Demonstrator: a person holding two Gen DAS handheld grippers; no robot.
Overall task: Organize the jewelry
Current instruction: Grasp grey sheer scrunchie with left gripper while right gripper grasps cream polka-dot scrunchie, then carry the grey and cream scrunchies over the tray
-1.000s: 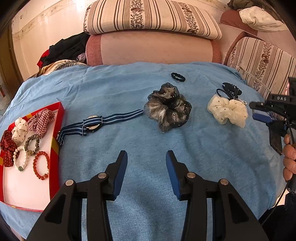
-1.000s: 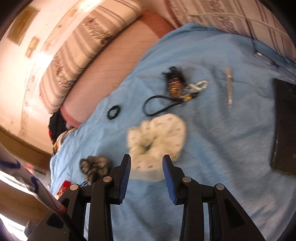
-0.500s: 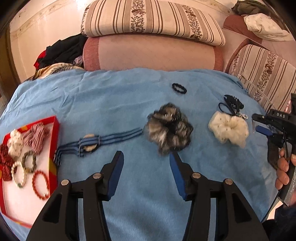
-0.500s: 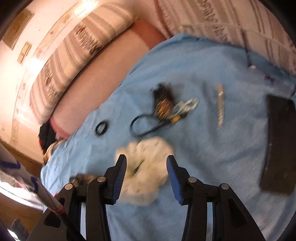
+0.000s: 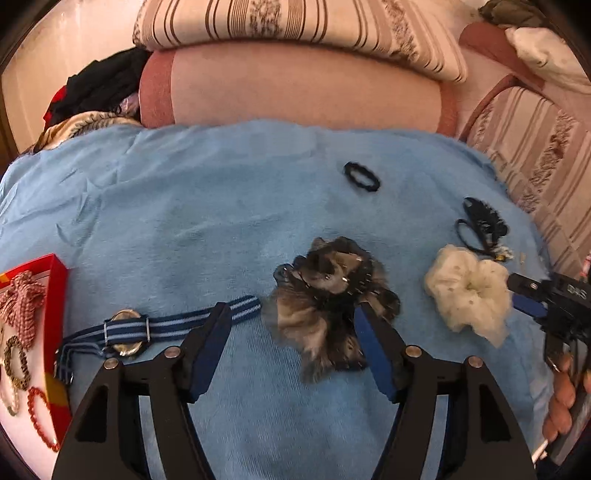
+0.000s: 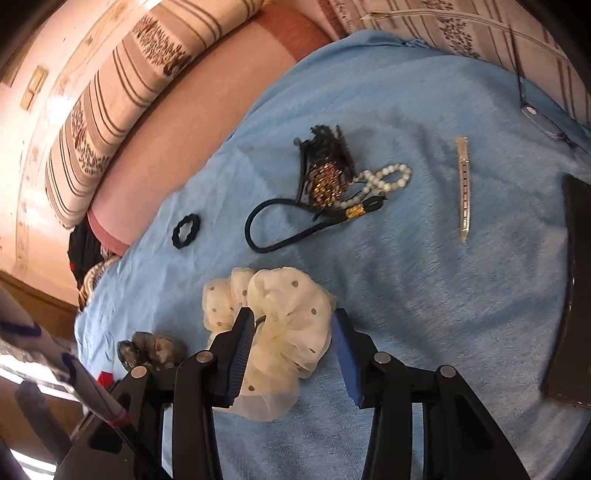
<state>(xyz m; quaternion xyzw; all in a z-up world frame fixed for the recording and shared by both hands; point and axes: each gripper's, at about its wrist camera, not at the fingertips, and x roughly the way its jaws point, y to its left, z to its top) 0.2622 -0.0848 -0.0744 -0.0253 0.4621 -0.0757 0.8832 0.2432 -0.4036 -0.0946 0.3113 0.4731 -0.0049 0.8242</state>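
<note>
A dark grey-and-black scrunchie (image 5: 328, 295) lies on the blue blanket (image 5: 221, 206). My left gripper (image 5: 291, 325) hangs over it with its jaws opening; the scrunchie sits between them, against the right finger, unpressed. A cream dotted scrunchie (image 6: 284, 314) lies flat on the blanket. My right gripper (image 6: 291, 328) straddles it, jaws apart, not squeezing. The left wrist view shows the cream scrunchie (image 5: 469, 295) too, with the right gripper (image 5: 519, 295) at its right side. A red tray (image 5: 55, 266) at the left holds bracelets and scrunchies.
A blue striped watch (image 5: 155, 326) lies beside the tray. Farther back are a small black hair tie (image 6: 187, 231), a black beaded ornament with pearls (image 6: 328, 166), a slim hair clip (image 6: 463, 188) and a dark flat object (image 6: 576, 288). Striped cushions (image 5: 295, 22) border the blanket.
My left gripper has moved right from the watch to over the dark scrunchie, and its jaws have widened. The right gripper has closed in around the cream scrunchie, jaws slightly wider.
</note>
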